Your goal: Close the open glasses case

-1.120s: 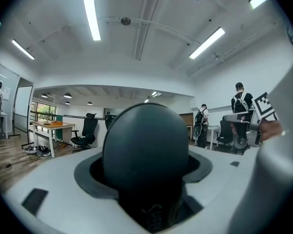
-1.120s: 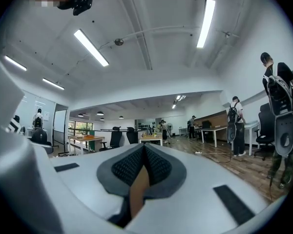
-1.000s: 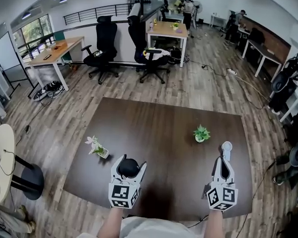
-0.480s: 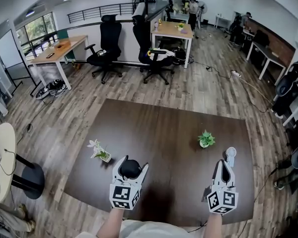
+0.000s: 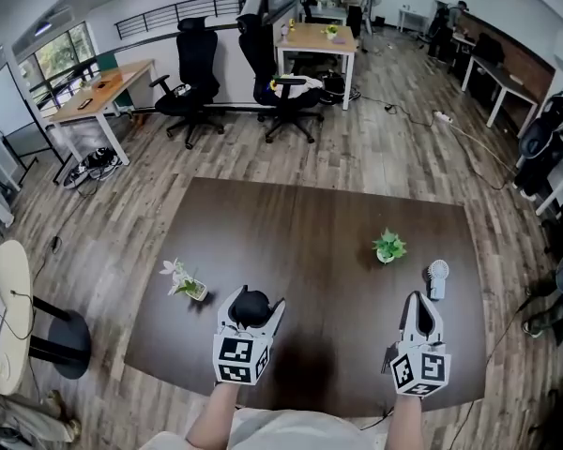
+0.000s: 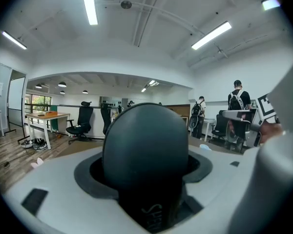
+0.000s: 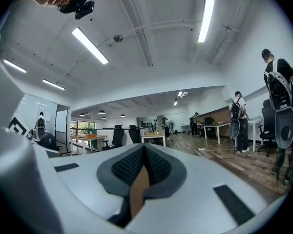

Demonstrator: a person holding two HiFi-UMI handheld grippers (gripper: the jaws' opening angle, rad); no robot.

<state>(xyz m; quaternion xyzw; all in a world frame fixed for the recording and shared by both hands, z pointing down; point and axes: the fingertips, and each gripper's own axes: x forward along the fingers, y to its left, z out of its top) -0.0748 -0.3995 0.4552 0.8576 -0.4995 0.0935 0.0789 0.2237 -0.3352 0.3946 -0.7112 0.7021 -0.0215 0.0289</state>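
Observation:
A black glasses case sits between the fingers of my left gripper, over the near left part of the dark table. In the left gripper view the case fills the gap as a rounded dark end, and both white jaws of the left gripper press on its sides. No open lid shows from either view. My right gripper hovers over the near right of the table, shut with nothing in it. In the right gripper view its ribbed pads meet edge to edge at the right gripper.
A small green plant and a white handheld fan stand ahead of the right gripper. A pale flower in a pot is left of the left gripper. Office chairs and desks stand on the wood floor beyond.
Both grippers have drifted a little lower. The right gripper's tip, which stood close to the fan, is now clear of it. The left gripper keeps its hold on the case.

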